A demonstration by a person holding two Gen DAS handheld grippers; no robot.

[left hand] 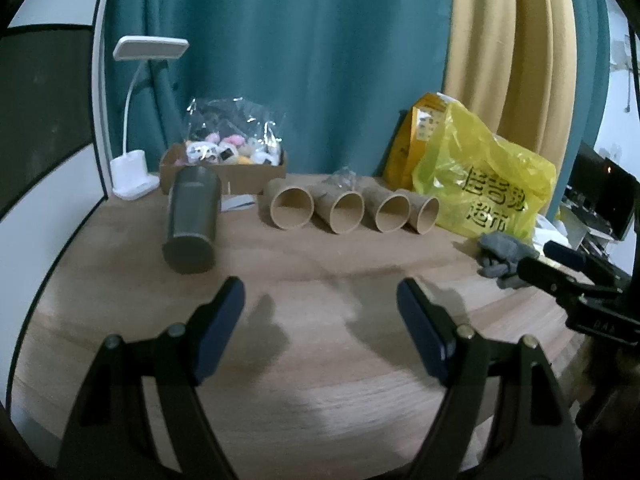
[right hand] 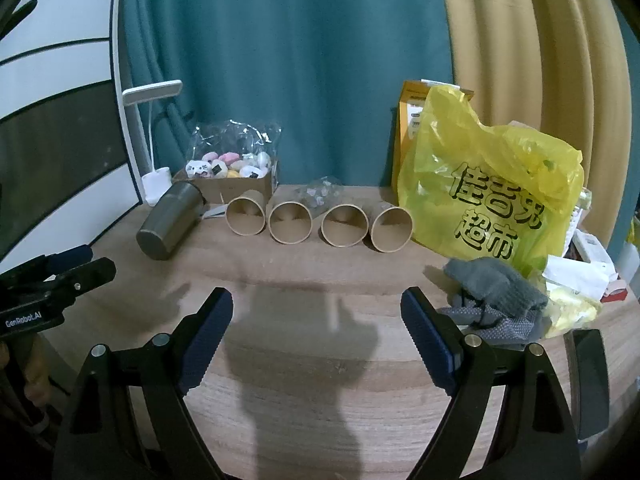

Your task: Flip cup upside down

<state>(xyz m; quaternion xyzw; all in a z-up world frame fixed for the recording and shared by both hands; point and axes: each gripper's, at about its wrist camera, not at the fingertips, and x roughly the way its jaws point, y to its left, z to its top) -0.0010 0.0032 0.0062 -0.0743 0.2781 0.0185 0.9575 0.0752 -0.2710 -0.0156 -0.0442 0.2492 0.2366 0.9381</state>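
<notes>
- A dark grey metal cup [left hand: 193, 220] lies on its side on a round wooden table [left hand: 320, 380], flat base toward the cameras, at the table's back left, just in front of a cardboard box [left hand: 248, 178].
- From the right wrist view the same cup [right hand: 170, 220] points its base toward the near left, its mouth end close to the box [right hand: 236, 190] of small plush toys [right hand: 228, 164].
- The left gripper [left hand: 320, 296] hovers above bare tabletop, jaws spread wide and holding nothing; the cup sits ahead and to the left of its left finger, apart from it.
- The right gripper [right hand: 316, 304] hangs over the table's [right hand: 320, 380] near middle, likewise released and empty, its shadow falling on the wood between the fingers.
- Four brown paper cups [left hand: 352, 210] lie on their sides in a row beside the metal cup, open mouths facing the cameras; in the right wrist view the row [right hand: 318, 224] spans the table's centre.
- A yellow plastic shopping bag [right hand: 488, 188] printed with dark Chinese characters stands at the right end of the row, with an orange packet [right hand: 412, 120] upright behind it.
- Grey knit gloves [right hand: 496, 300] lie in a heap in front of the bag, just beside the right gripper's right finger.
- A white desk lamp [left hand: 136, 120] stands at the back left against a teal curtain [left hand: 300, 60]; a tan curtain [right hand: 540, 60] hangs to the right.
</notes>
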